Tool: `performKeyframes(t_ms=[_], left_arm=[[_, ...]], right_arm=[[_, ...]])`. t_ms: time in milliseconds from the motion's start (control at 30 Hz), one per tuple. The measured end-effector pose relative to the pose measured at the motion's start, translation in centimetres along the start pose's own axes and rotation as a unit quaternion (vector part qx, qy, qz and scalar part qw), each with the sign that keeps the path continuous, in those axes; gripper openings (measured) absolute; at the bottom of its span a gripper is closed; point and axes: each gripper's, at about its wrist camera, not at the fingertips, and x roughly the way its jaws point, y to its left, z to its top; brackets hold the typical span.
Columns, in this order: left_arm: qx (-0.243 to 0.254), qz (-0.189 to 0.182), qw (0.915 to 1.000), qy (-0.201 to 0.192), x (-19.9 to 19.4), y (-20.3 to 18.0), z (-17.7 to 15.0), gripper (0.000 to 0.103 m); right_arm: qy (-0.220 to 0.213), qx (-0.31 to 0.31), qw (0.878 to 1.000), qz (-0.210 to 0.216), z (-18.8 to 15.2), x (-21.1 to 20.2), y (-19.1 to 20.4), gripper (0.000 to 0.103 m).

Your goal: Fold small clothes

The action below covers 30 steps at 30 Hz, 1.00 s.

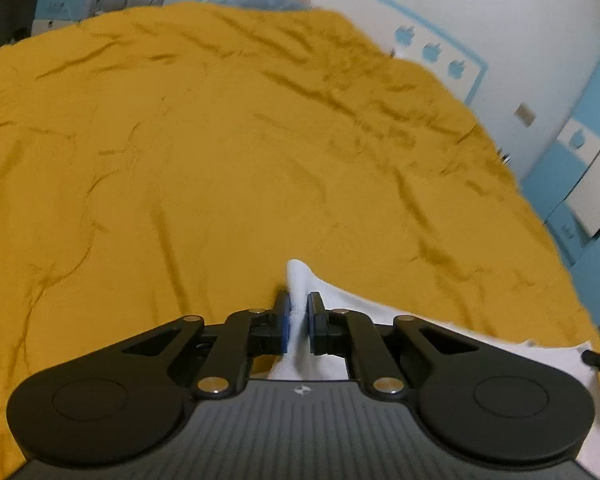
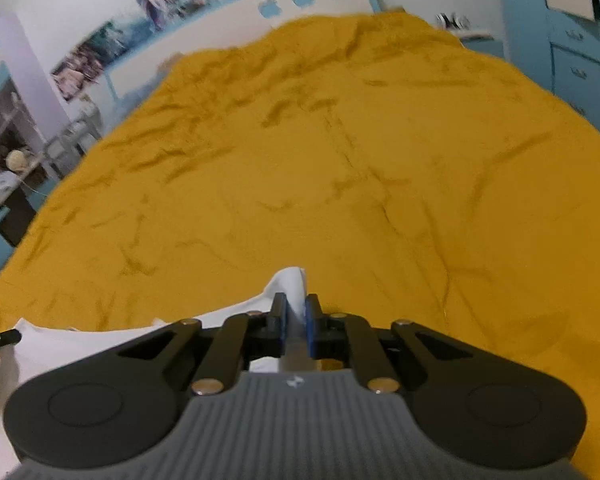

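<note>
Left wrist view: left hand-held gripper (image 1: 299,314) clamped on a bunched corner of the white garment (image 1: 440,332), which trails right over the mustard bedspread (image 1: 204,152). Right wrist view: right hand-held gripper (image 2: 296,316) pinches another corner of it, probably a T-shirt; cloth (image 2: 80,344) spreads left.

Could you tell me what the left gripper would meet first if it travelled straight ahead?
Probably the wrinkled mustard-yellow bedspread; nothing else lies ahead of the left gripper, shut on the white cloth garment. Depth is unclear.
</note>
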Motion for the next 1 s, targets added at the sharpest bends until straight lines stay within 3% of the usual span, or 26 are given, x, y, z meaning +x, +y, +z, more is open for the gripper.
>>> performKeyframes(t_ms=[33,133,167,267,400,533,667,800,1000], left_arm=[[-0.002,0.006,1.0,0.005,-0.1,0.0,-0.1,0.018],[-0.005,0.007,0.9997,0.025,-1.4,0.3,-0.2,0.022],[-0.005,0.009,0.9996,0.027,-2.1,0.3,-0.3,0.024],[0.0,0.024,0.9995,0.018,-5.2,-0.2,-1.0,0.026],[-0.017,-0.007,0.9998,0.012,-9.8,-1.0,-3.1,0.026],[0.007,-0.014,0.9996,0.024,-13.6,-2.1,-6.2,0.026],[0.032,-0.013,0.9989,0.033,-16.4,-2.3,-9.2,0.026],[0.037,-0.006,0.998,0.051,-17.0,-1.1,-11.4,0.026],[0.057,0.034,0.9952,0.072,-16.4,0.1,-13.9,0.023]], right_arm=[[0.004,0.004,1.0,-0.006,-0.1,0.2,-0.2,0.007],[-0.002,0.0,1.0,-0.03,0.1,-0.9,-0.1,0.029],[-0.001,0.0,1.0,-0.026,0.2,-1.4,-0.1,0.031],[0.013,0.004,1.0,-0.014,0.0,-3.7,0.2,0.032],[0.036,-0.019,0.999,-0.004,-1.9,-7.8,1.8,0.032],[0.054,-0.034,0.998,0.023,-5.5,-12.4,3.4,0.032],[0.062,-0.051,0.996,0.042,-9.4,-16.5,5.0,0.02],[0.073,-0.108,0.991,-0.009,-13.5,-18.2,6.2,0.02],[0.099,-0.159,0.98,-0.07,-17.9,-17.3,5.3,0.019]])
